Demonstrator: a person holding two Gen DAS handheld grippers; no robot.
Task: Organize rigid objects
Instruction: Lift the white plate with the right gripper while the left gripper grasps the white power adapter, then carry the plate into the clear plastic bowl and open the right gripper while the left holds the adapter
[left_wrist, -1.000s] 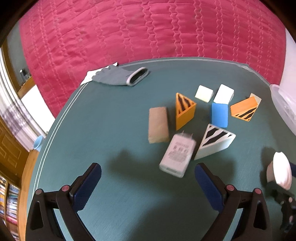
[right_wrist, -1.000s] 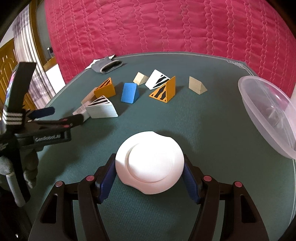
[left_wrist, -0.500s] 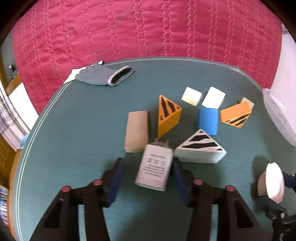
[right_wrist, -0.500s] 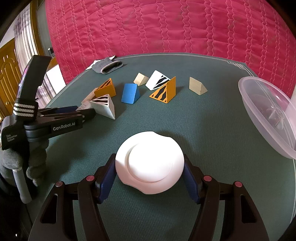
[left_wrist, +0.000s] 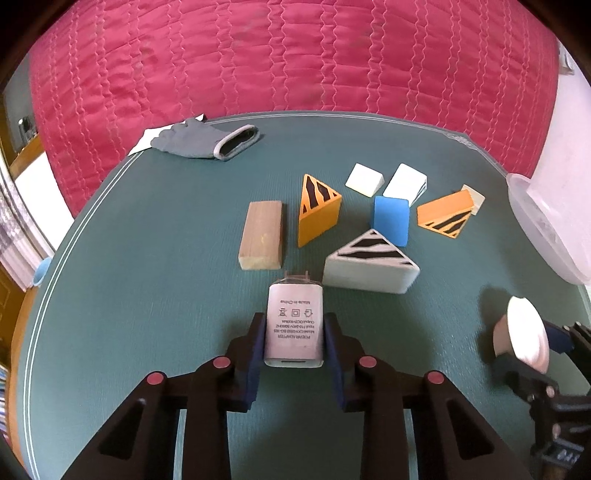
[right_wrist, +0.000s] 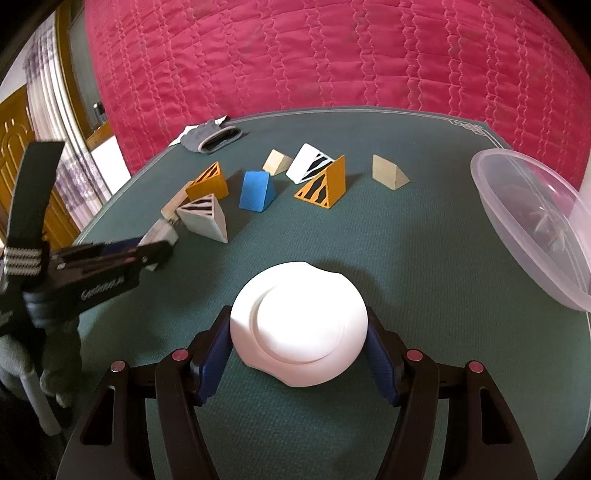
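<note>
My left gripper (left_wrist: 293, 338) is shut on a white power adapter (left_wrist: 294, 325), its prongs pointing away from me, on the green table (left_wrist: 147, 295). The left gripper also shows in the right wrist view (right_wrist: 155, 251). My right gripper (right_wrist: 299, 332) is shut on a round white disc (right_wrist: 299, 325), which also shows in the left wrist view (left_wrist: 526, 338). Ahead lie a wooden block (left_wrist: 262, 234), two orange striped wedges (left_wrist: 317, 208) (left_wrist: 445, 214), a white striped wedge (left_wrist: 369, 262), a blue wedge (left_wrist: 390, 219) and small pale wedges (left_wrist: 365, 179).
A clear plastic tub (right_wrist: 532, 221) stands at the table's right edge. A grey glove (left_wrist: 207, 140) lies at the far left edge. A red quilted cover (left_wrist: 295, 55) hangs behind the table. A tan wedge (right_wrist: 388, 171) sits apart near the tub.
My left gripper moved forward and closed around the power adapter, which turned straight between the fingers. The right gripper has kept hold of the white disc without moving.
</note>
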